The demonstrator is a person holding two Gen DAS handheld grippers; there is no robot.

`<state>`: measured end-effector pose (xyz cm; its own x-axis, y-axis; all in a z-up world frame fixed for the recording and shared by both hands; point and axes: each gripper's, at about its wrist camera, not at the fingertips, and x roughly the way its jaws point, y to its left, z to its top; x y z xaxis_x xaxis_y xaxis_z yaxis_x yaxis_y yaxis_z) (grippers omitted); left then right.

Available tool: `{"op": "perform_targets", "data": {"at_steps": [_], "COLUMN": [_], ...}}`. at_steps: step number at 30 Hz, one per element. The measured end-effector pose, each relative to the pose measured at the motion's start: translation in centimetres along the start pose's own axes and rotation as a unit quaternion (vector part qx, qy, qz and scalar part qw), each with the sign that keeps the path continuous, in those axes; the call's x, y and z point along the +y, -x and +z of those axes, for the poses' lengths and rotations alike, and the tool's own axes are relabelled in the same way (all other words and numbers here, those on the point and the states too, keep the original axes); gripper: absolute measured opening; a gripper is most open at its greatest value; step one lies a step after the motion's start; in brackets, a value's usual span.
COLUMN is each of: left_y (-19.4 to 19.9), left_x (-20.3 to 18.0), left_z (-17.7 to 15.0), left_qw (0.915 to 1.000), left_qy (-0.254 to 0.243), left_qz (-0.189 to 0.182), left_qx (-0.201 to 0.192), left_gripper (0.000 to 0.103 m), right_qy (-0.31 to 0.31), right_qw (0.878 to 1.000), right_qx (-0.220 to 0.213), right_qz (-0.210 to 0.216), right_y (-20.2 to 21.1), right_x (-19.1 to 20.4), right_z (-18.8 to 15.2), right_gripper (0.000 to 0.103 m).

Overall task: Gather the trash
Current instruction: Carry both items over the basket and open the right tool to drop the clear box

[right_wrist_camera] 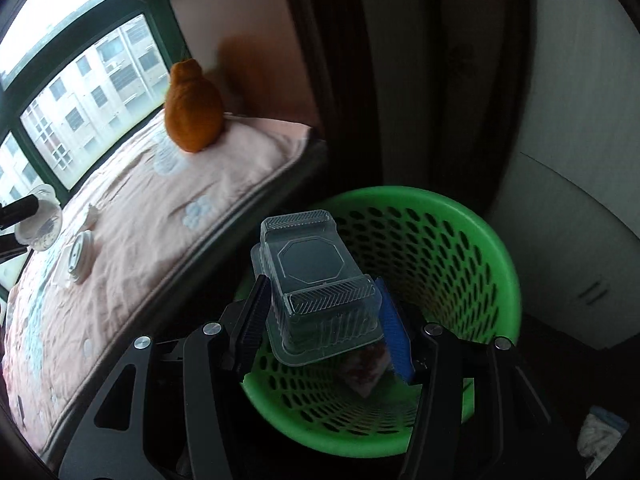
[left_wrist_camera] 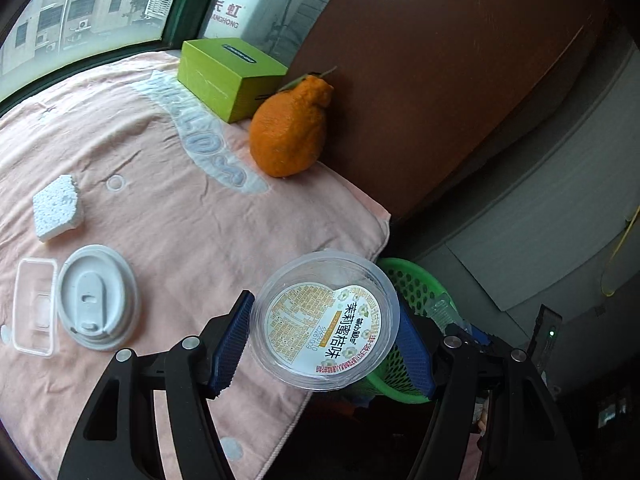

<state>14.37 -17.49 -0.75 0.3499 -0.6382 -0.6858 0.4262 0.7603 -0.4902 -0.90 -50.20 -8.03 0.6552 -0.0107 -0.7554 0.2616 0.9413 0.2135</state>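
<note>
— What sits between the jaws on each side?

— The left gripper point(left_wrist_camera: 324, 344) pinches a clear round cup point(left_wrist_camera: 325, 320), its blue pads pressed on either side of the rim, with the printed label facing the camera. The right gripper point(right_wrist_camera: 320, 320) pinches a clear plastic clamshell box point(right_wrist_camera: 318, 280), one dark pad and one blue pad pressed against its ribbed sides.

— And where are those two pieces of trash in relation to the bin?

— The clamshell box hangs over the open mouth of the green basket point(right_wrist_camera: 472, 240), which stands on the floor just beside the bed. Something reddish lies at the basket's bottom, too blurred to name. The cup is held above the edge of the bed, with the basket point(left_wrist_camera: 416, 284) partly behind it in the left view.

— What is left lying on the bed?

— On the pink blanket point(left_wrist_camera: 168, 208), a white cup lid point(left_wrist_camera: 96, 296) touches a small clear rectangular tray point(left_wrist_camera: 34, 308). A white foam chunk point(left_wrist_camera: 58, 210) lies near them, further up. Well apart, by the brown wall panel, a bumpy orange citrus fruit point(left_wrist_camera: 290, 128) stands just beside a green box point(left_wrist_camera: 228, 76).

— Does the right view show the other hand's load?

— Yes, at its far left edge the cup point(right_wrist_camera: 42, 218) appears, small, above the blanket.
</note>
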Motion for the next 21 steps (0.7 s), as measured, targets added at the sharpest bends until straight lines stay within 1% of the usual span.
{"op": "perform_targets", "data": {"at_steps": [4,9,10,11,13,16,21], "left_y": [-1.5,-3.1,-3.4,-3.8,-4.4,-5.4,-7.7], "left_x": [-1.6,-3.6,-4.0,-4.3,-5.1,-6.3,-8.8], "left_z": [-0.3,-0.6,-0.6,-0.7,-0.8,-1.0,-1.5], "left_qw": [0.9998,0.9992,0.9991,0.9989,0.9984,0.9976,0.9953], "left_qy": [-0.011,-0.024,-0.027,-0.03,-0.035,-0.044,-0.063], "left_qz": [-0.002,-0.008,-0.009,-0.01,-0.012,-0.016,-0.024], "left_qx": [0.016,0.03,0.033,0.035,0.042,0.051,0.07], "left_gripper": [0.065,0.065,0.065,0.065,0.065,0.065,0.065], "right_qy": [-0.009,-0.016,-0.017,-0.019,-0.02,-0.017,-0.017], "right_qw": [1.0,0.999,0.999,0.999,0.999,0.999,0.998], "right_qx": [0.006,0.013,0.012,0.011,0.005,-0.007,-0.037], "right_qz": [-0.029,-0.045,-0.045,-0.044,-0.045,-0.046,-0.038], "right_y": [-0.3,-1.0,-1.1,-1.3,-1.3,-0.7,1.9], "right_x": [-2.5,-4.0,-4.4,-4.5,-4.7,-4.8,-5.0], "right_z": [-0.6,-0.9,-0.8,-0.8,-0.8,-0.9,-1.2], "right_gripper": [0.054,0.055,0.057,0.063,0.067,0.067,0.067]}}
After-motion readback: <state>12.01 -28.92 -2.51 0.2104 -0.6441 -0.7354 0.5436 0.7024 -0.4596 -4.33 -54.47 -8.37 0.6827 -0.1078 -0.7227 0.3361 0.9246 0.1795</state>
